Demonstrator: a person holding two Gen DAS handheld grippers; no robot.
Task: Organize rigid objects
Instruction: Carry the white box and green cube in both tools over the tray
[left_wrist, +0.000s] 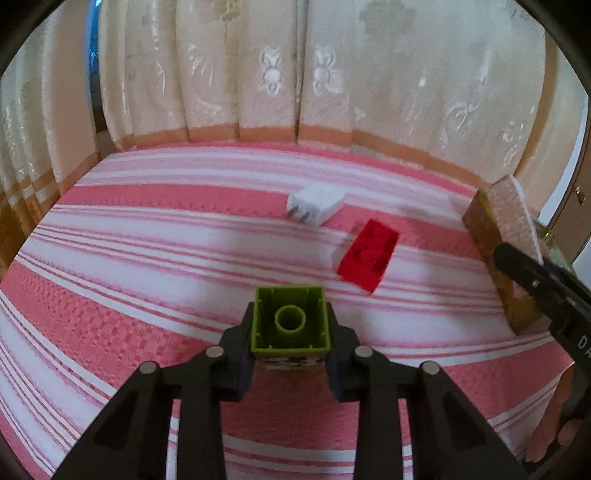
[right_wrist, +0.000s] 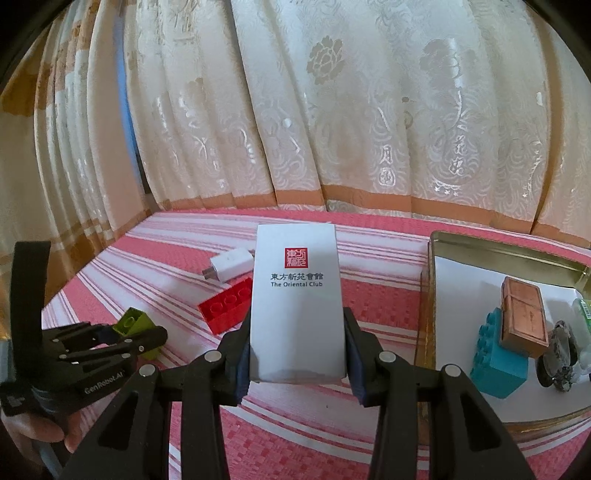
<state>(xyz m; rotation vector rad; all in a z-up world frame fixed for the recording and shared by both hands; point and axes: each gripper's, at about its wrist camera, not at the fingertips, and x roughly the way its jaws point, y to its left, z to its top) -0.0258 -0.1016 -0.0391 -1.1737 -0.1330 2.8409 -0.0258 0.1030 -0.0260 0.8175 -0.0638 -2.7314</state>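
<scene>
the green brick (left_wrist: 291, 322) is clamped in the left gripper (left_wrist: 291, 350), hollow underside toward the camera, low over the striped cloth (left_wrist: 147, 258). the white box (right_wrist: 297, 306) is gripped upright in the right gripper (right_wrist: 297, 354), near the gold tin (right_wrist: 480, 251), judged to be the collection point since a teal brick (right_wrist: 496, 360) and a copper case (right_wrist: 522, 321) already lie inside. the red brick (left_wrist: 367, 254) and the charger (left_wrist: 317, 205) are left loose on the cloth, apart from each other, not yet sorted.
</scene>
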